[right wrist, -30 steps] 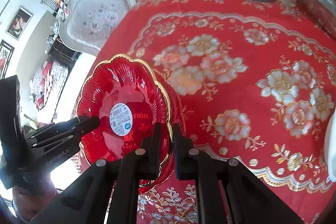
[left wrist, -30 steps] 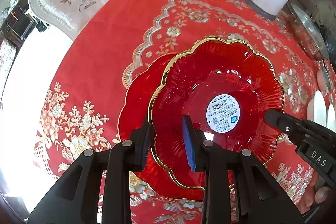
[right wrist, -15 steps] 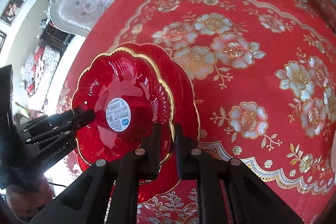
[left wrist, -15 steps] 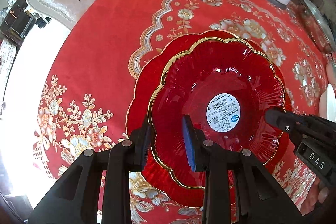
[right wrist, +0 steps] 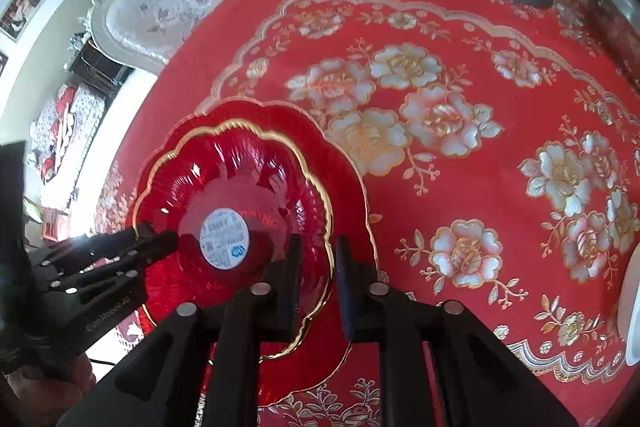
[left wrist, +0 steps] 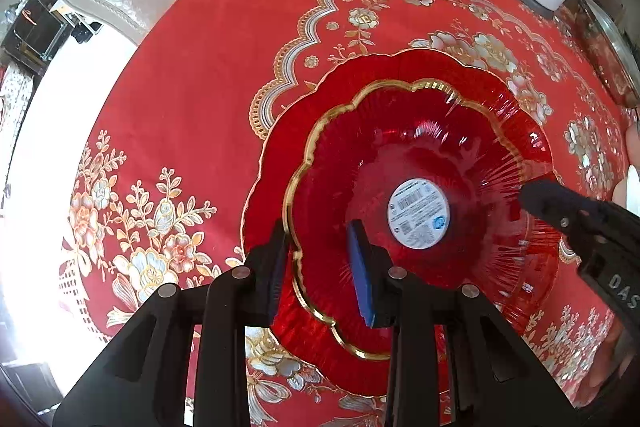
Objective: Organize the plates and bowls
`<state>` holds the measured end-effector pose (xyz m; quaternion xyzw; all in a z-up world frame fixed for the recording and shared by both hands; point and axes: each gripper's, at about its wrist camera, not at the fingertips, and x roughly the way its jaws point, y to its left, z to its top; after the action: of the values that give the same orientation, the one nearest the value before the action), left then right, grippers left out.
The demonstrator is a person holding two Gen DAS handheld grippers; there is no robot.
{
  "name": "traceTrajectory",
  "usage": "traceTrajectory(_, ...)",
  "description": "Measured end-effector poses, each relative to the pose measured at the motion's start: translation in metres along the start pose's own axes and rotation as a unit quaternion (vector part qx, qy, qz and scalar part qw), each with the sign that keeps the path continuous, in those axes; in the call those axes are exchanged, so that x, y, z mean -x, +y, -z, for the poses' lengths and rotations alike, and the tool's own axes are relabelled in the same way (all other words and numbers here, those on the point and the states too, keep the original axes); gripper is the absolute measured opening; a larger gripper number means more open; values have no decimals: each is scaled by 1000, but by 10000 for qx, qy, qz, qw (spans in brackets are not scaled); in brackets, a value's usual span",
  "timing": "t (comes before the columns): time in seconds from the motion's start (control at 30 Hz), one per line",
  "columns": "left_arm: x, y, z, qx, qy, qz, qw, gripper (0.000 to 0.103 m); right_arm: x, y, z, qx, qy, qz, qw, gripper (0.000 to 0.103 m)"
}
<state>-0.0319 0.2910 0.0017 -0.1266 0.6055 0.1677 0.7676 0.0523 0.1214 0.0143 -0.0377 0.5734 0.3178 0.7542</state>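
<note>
My left claw (left wrist: 320, 263) pinches the gold rim of the red bowl (left wrist: 420, 163), which sits nested on the red plate (right wrist: 348, 187) on the worktop (right wrist: 460, 67). My right claw (right wrist: 318, 283) has just been opening, its pads now astride the bowl's rim without pressing.

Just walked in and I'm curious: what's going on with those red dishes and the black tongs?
A person is stacking dishes using two hand-held grippers. The red glass bowl sits nested on the larger red plate. The left gripper straddles the bowl's rim, while the right gripper has just been opening, its fingers now off the rim between them.
</note>
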Motion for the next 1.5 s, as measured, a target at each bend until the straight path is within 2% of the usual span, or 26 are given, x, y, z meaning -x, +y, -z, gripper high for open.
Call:
traceTrajectory(0.23,16,4,5,-40,-154,-154,9998,29,10,0,-1,-29,-134,-151,9998,23)
traceTrajectory(0.33,29,4,6,-19,-340,-161,9993,29,22,-2,1,-80,-329,-247,9991,22)
traceTrajectory(0.53,49,-21,1,-74,-691,-53,9976,29,42,-10,10,-101,-610,-263,9977,23)
traceTrajectory(0.77,56,-80,-3,-449,-747,174,9960,29,66,-37,28,-257,-848,78,9960,23)
traceTrajectory(0.87,58,-109,-1,-695,-781,303,9941,29,78,-57,39,-432,-957,207,9943,31)
traceTrajectory(1.2,60,-210,10,-1555,-760,625,9829,29,117,-130,83,-1170,-1167,597,9845,33)
traceTrajectory(1.5,54,-277,19,-2054,-682,744,9735,29,139,-190,124,-1829,-1248,791,9720,36)
